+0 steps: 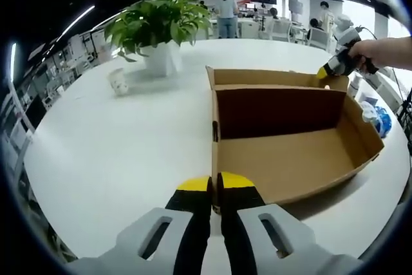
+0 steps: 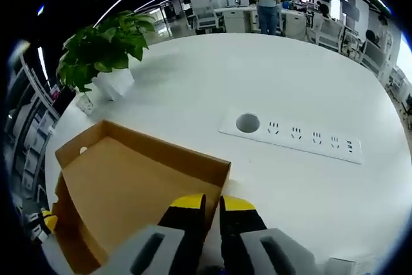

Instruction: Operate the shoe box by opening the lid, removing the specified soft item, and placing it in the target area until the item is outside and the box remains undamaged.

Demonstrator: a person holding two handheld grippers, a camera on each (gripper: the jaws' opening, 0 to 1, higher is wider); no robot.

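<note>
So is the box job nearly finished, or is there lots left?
Done: the shoe box is open, with its lid folded back, and the inside looks empty. In hand: the left claw pinches the box's near wall, and the right claw looks closed on the lid's edge. Left: I can't tell if the soft item is out. A blue and white bundle beside the box is too blurred to name.

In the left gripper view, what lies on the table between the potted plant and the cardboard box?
Nothing: in the left gripper view, the white table is bare between the potted plant and the cardboard box. A paper cup stands off to the plant's other side.
</note>
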